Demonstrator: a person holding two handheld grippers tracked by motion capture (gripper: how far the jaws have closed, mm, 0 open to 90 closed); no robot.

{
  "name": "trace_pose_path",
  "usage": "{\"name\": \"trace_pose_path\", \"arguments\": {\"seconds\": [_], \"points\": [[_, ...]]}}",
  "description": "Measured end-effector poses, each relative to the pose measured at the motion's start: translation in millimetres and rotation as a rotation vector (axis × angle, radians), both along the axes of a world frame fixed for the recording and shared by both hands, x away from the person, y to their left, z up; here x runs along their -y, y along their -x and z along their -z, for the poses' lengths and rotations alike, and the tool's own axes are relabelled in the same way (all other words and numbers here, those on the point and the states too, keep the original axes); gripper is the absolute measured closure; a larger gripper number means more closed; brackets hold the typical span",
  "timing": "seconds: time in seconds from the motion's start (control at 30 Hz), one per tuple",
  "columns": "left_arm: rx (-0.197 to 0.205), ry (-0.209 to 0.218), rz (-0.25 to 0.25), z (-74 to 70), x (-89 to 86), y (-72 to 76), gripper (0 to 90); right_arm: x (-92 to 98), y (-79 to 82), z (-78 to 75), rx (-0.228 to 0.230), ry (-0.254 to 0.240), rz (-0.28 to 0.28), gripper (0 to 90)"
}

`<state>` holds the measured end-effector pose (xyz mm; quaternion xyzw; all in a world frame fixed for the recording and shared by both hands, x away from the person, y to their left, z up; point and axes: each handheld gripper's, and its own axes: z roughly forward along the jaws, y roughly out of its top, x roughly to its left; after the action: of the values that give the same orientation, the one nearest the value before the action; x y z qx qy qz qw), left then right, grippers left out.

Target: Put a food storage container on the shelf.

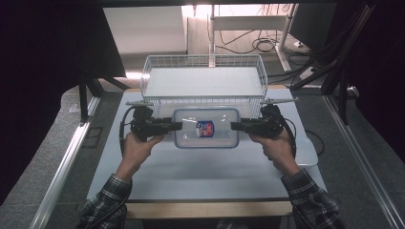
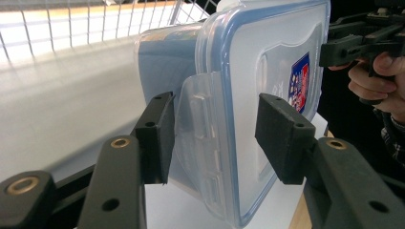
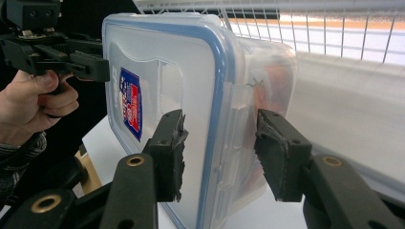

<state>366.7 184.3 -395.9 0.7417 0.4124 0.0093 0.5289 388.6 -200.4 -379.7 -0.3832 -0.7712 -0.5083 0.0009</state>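
Box: a clear plastic food box [image 1: 206, 128] with a blue-edged lid and a red and blue sticker [image 1: 205, 128] sits level between the two grippers, just near of the wire basket, over the white table top [image 1: 200, 169].
Left gripper: the left gripper [image 1: 177, 126] clamps the box's left end; its two jaws close over the lid's side flap [image 2: 203, 124], one on top of the lid and one under the body.
Right gripper: the right gripper [image 1: 235, 126] clamps the right end the same way, jaws half-closed with the box edge between them.
Hands: each hand grips its tool, plaid sleeves at the near edge.
Basket: a white wire basket [image 1: 204, 81] stands at the far side of the table.
Contents: something orange and reddish shows through the box wall; what it is cannot be told.
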Motion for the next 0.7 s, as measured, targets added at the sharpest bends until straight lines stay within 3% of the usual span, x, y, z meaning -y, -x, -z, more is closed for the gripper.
{"name": "trace_pose_path", "arguments": {"seconds": [0.47, 0.7], "points": [[0.057, -0.005, -0.028, -58.2, -7.4, -25.8, 49.2, -6.9, -28.0, -45.6, 0.028, -0.042, 0.004, 53.8], [0.066, 0.014, -0.035, -77.9, -11.3, -42.9, 49.3, -10.7, -44.0, -70.5, 0.053, -0.042, 0.009, 53.8]]}}
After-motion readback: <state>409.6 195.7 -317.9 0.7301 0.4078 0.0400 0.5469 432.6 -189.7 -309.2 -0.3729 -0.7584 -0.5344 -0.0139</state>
